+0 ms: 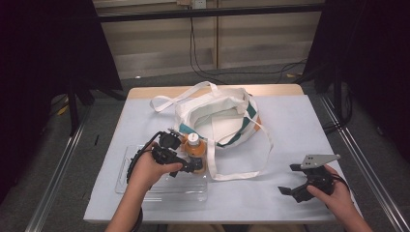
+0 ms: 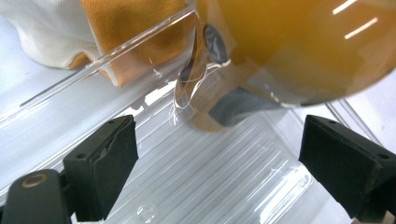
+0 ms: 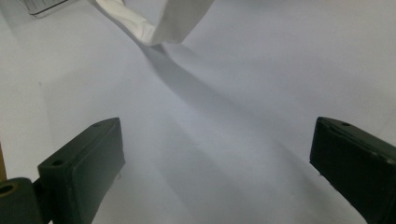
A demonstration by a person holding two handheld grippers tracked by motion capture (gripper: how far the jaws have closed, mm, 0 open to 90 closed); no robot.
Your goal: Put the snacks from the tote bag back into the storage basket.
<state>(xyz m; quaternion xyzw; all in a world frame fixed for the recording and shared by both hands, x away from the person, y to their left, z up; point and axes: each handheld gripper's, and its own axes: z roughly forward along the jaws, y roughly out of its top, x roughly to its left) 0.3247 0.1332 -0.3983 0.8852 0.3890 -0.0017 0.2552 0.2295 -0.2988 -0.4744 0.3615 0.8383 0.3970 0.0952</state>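
Jaws of left gripper (image 2: 219,158) spread wide beside orange bottle (image 2: 299,46).

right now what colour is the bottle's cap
White, clearest in the high view: the bottle's cap.

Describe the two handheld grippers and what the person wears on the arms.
Both grippers are black. The left gripper trails a black cable looping beside the hand. The right gripper carries a grey three-cornered plate on top. Each has two blocky black jaws with small round holes near the tips, seen in both gripper views. The forearms are bare; a dark band sits on the left forearm.
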